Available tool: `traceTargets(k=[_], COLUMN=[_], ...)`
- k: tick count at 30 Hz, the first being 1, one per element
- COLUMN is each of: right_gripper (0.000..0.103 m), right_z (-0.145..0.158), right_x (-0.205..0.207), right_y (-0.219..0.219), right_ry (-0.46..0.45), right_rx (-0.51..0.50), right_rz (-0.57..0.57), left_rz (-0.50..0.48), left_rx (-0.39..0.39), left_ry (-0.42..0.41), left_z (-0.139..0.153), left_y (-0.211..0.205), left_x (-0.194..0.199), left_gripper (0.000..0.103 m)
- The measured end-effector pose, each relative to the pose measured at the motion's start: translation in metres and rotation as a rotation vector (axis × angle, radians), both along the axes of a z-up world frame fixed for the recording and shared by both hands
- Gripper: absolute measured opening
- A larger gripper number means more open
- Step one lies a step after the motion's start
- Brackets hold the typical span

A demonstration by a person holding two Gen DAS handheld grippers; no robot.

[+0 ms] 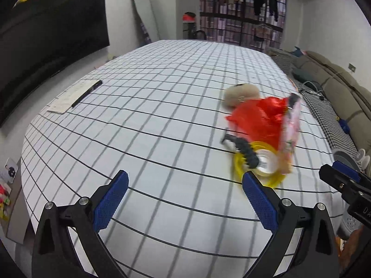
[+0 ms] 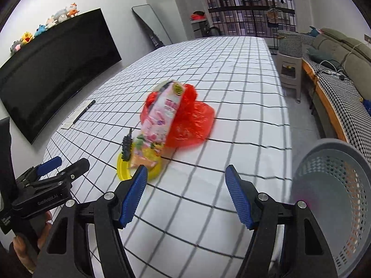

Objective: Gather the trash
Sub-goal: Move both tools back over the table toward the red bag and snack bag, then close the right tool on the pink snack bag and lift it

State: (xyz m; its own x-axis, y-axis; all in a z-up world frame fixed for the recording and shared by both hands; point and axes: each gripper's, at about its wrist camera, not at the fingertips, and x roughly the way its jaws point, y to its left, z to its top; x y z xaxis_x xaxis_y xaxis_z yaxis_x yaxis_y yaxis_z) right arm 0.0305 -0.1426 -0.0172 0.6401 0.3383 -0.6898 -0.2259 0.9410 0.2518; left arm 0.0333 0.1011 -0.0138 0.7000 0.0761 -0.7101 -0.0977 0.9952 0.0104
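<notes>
Zero items collected; both grippers empty.
The trash pile (image 2: 171,125) sits mid-tabletop towards the right edge; left gripper (image 1: 185,201) and right gripper (image 2: 186,195) released; basket (image 2: 336,199) beside the table's near-right corner.

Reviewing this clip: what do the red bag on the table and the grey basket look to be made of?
Red bag: thin plastic film, glossy and translucent; it crumples and catches glints. Grey basket: probably moulded plastic, matt, with regular rows of punched holes in its wall. Blur leaves both somewhat open.
</notes>
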Motion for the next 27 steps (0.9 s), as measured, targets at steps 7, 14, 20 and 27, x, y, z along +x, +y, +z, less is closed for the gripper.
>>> traceTargets(k=[7, 14, 20, 27], right_gripper=[0.067, 0.067, 0.067, 0.060], right_z=[0.006, 0.006, 0.000, -0.001], right_x=[0.027, 0.044, 0.054, 0.055], right_y=[0.039, 0.061, 0.066, 0.072], right_ry=[0.012, 0.028, 0.056, 0.039], right_rx=[-0.018, -0.081, -0.129, -0.158], right_rz=[0.043, 0.015, -0.028, -0.036], left_rz=[0.035, 0.028, 0.011, 0.001], left_rx=[0.007, -0.034, -0.050, -0.046], left_ry=[0.002, 0.014, 0.030, 0.059], left_z=[0.004, 0.001, -0.006, -0.016], left_y=[0.027, 0.037, 0.037, 0.035], left_x=[0.018, 0.027, 0.028, 0.030], left_gripper=[0.097, 0.097, 0.097, 0.097])
